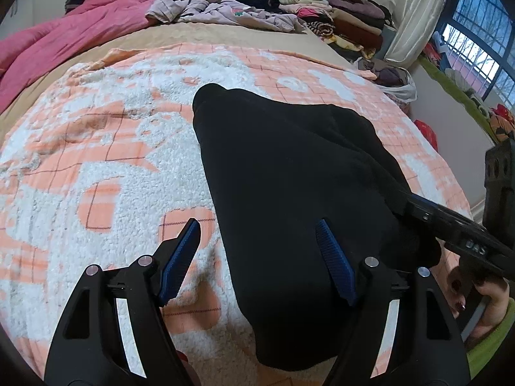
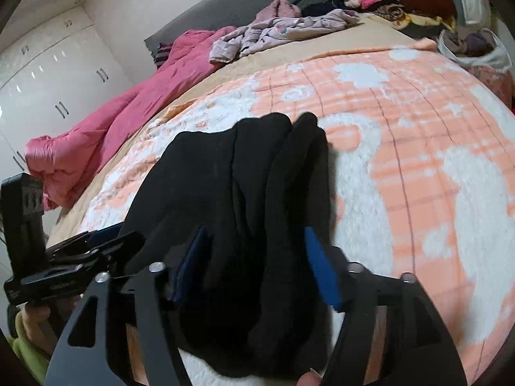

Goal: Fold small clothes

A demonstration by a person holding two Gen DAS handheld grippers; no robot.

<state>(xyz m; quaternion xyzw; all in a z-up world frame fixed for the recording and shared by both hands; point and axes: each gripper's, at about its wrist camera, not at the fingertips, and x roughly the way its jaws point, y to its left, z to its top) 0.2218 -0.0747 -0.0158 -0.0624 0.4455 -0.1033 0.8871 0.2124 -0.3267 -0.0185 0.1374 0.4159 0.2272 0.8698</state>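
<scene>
Both tools open, black garment [image 1: 289, 173] between

i'm working in a bedroom at home, leaning over a bed [image 1: 225, 37] that is wearing a peach-and-white fleece blanket [image 1: 96, 148] with a pink quilt [image 1: 64, 35] bunching along its side. folded clothes [image 1: 334, 9] are piling up at its far corner, white wardrobe doors [image 2: 48, 74] are lining one wall, and a barred window [image 1: 476, 29] is letting in daylight.
</scene>
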